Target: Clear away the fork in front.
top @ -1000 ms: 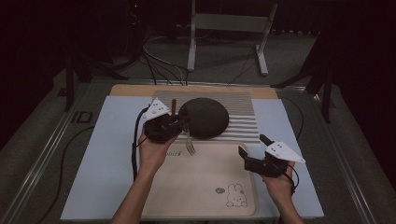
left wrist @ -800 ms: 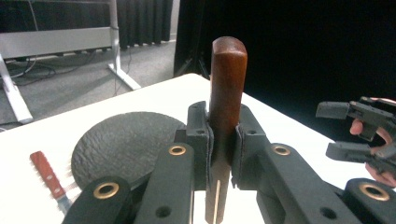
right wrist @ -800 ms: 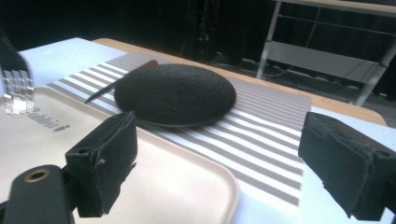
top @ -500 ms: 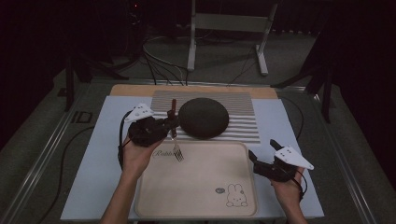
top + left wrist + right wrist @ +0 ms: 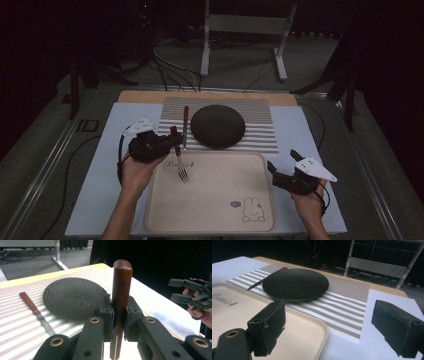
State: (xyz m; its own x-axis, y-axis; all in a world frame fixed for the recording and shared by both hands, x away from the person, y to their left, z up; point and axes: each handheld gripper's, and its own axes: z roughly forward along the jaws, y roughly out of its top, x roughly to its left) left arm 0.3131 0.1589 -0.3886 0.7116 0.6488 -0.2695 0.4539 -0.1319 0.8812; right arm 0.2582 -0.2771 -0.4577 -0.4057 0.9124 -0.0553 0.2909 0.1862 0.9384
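The left tool (image 5: 172, 141) is clamped on the wooden handle of a fork (image 5: 182, 170), whose long axis runs from the jaws toward the person, tines lowest and pointing down over the far left corner of the beige tray (image 5: 220, 200). Just beyond lie a knife (image 5: 185, 125) and a dark plate (image 5: 218, 126) on the striped mat (image 5: 260, 127). The right tool (image 5: 281, 169) hangs with jaws apart and empty beside the tray's right edge, above the surface (image 5: 102, 175)
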